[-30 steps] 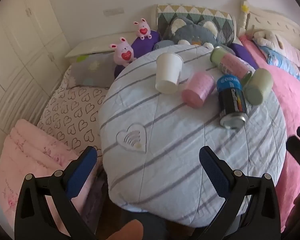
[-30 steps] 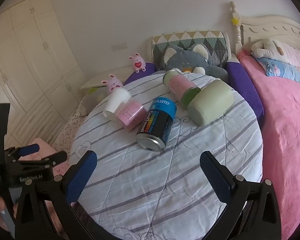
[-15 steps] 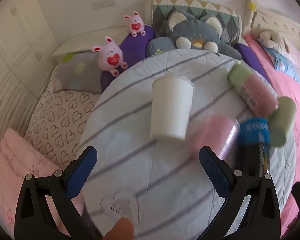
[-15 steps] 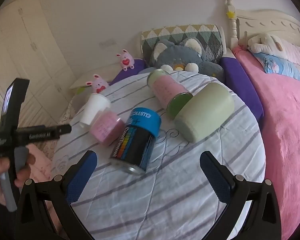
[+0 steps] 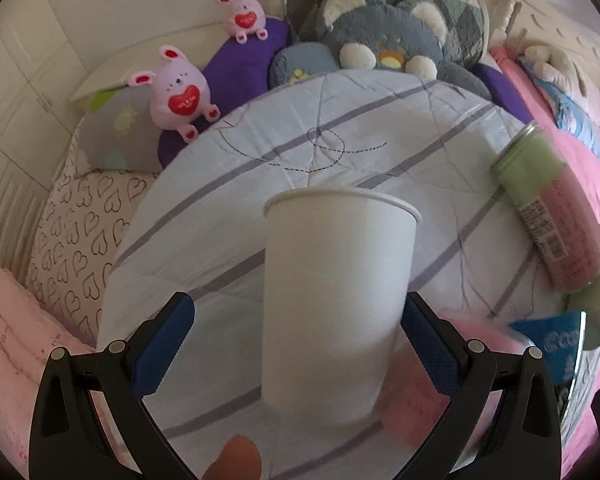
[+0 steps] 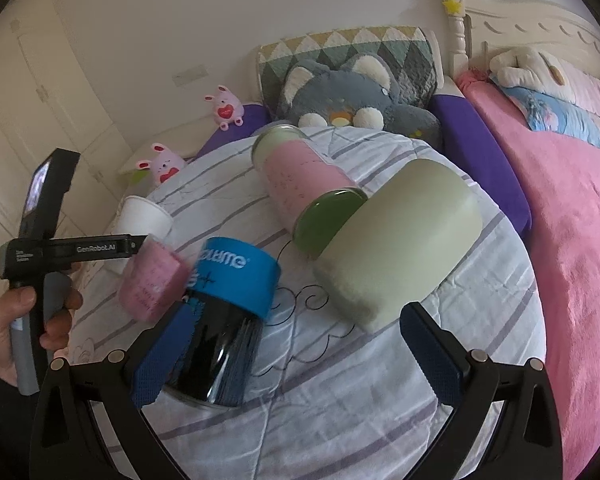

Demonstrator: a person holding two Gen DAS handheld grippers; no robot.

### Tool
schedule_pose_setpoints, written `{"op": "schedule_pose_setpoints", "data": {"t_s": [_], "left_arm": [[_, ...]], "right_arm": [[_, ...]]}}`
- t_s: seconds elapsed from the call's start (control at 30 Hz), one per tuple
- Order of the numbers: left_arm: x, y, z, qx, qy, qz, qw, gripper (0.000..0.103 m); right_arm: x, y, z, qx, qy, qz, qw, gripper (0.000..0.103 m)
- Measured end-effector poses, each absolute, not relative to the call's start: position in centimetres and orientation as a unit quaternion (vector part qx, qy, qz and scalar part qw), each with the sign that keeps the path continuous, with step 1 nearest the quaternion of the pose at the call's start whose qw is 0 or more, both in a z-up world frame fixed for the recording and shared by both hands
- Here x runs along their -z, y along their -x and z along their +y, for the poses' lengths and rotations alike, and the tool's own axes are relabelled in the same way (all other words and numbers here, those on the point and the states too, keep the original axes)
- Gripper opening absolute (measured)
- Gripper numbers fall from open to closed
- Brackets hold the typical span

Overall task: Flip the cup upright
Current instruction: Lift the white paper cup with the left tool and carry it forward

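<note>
A white paper cup (image 5: 336, 280) lies on its side on the round striped cushion (image 5: 340, 152), its rim pointing away from me. My left gripper (image 5: 296, 344) is open, its blue pads on either side of the cup's base end, the right pad close to the cup wall. In the right wrist view the cup (image 6: 144, 216) shows small at the left, with the left gripper (image 6: 140, 242) beside it. My right gripper (image 6: 292, 356) is open and empty above the cushion (image 6: 340, 420), near a black can with a blue band (image 6: 224, 320).
A pink cup (image 6: 152, 284), a pink-and-green can (image 6: 304, 196) and a pale green cup (image 6: 396, 240) lie on the cushion to the right of the white cup. Plush toys (image 5: 180, 96) and pillows stand behind. A pink bedspread (image 6: 560, 240) lies at the right.
My left gripper has moved forward to the white cup, which now lies between its pads. My right gripper has moved forward and down toward the black can.
</note>
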State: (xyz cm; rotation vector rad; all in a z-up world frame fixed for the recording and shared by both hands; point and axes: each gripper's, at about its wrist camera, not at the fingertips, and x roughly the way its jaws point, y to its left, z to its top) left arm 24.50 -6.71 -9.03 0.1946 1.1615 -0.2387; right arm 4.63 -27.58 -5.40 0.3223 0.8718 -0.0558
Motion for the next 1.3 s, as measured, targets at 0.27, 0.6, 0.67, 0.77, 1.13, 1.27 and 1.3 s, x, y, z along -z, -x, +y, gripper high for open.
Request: {"op": "schedule_pose_setpoints", "data": {"t_s": [0.27,0.6,0.67,0.77,1.13,1.27,1.3], "left_arm": [[9.4,-25.9,-6.6,0.136,-0.048,0.557,0.818,0.066],[6.3,-23.5,-5.4,0.142,-0.044,0.528,0.836,0.066],[4.7,-22.6,-4.8,0.142,-0.046,0.516,0.843,0.066],[2.4,-20.6,-4.0,0.143,-0.050,0.499,0.854,0.066],[-2.3,-10.2,-3.4,0.166,-0.072,0.467,0.865,0.066],[-2.1,-6.2,-4.1,0.181,-0.071,0.469,0.861,0.066],[-2.0,-5.2,-4.3,0.185,-0.073,0.469,0.860,0.066]], "right_arm": [[5.9,-5.0,-28.3,0.035,-0.157,0.426,0.890,0.103],[4.6,-2.8,-28.5,0.043,-0.160,0.413,0.896,0.103],[4.1,-2.2,-28.4,0.042,-0.160,0.407,0.898,0.103],[3.2,-1.1,-28.0,0.040,-0.160,0.398,0.902,0.103],[0.5,4.9,-26.4,0.032,-0.164,0.362,0.917,0.103],[0.4,7.7,-26.1,0.032,-0.169,0.357,0.918,0.103],[0.4,8.3,-26.1,0.033,-0.169,0.355,0.919,0.103]]}}
